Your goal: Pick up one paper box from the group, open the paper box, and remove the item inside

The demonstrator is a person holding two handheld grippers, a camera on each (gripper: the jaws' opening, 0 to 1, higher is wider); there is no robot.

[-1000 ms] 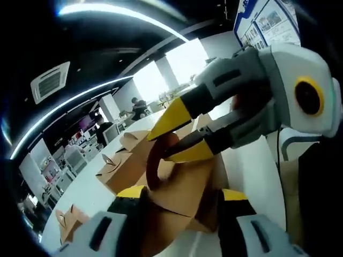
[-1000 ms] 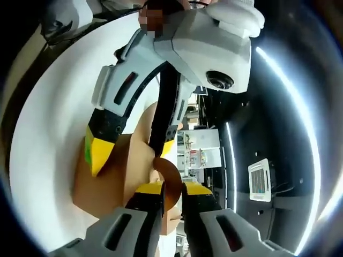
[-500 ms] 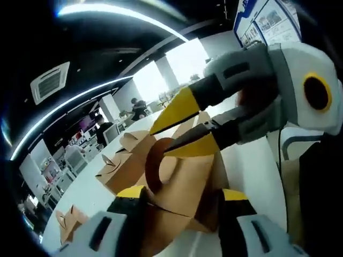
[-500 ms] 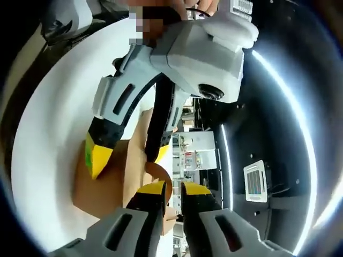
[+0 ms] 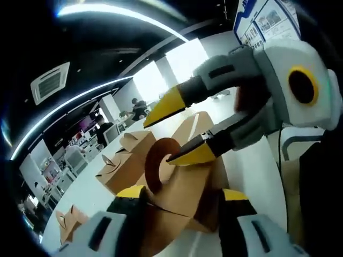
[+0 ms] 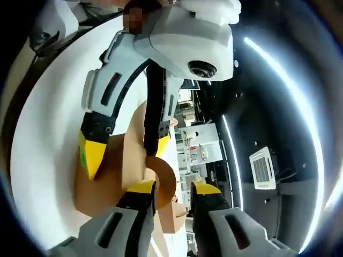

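Note:
A brown paper box [image 5: 187,199] is held off the white table [image 5: 252,166], and my left gripper [image 5: 182,194] is shut on it, one jaw on each side. Its curved handle flap [image 5: 153,166] stands up from the top. My right gripper [image 5: 179,128] comes in from the right, open, with its lower fingertip [image 5: 195,153] beside the flap. In the right gripper view, my right gripper [image 6: 173,188] is open and the handle flap [image 6: 166,179] sits loose between its jaws. The left gripper [image 6: 124,151] reaches down from above and clamps the paper box [image 6: 110,182].
Several more brown paper boxes [image 5: 120,167] stand in a group on the table further back, one of them [image 5: 69,219] apart at the near left. A poster board [image 5: 265,21] hangs at the upper right. The white table [image 6: 43,139] lies behind the box.
My right gripper's jaws, pinched on the handle flap before, have spread apart and let it go. The left gripper has kept its hold on the box.

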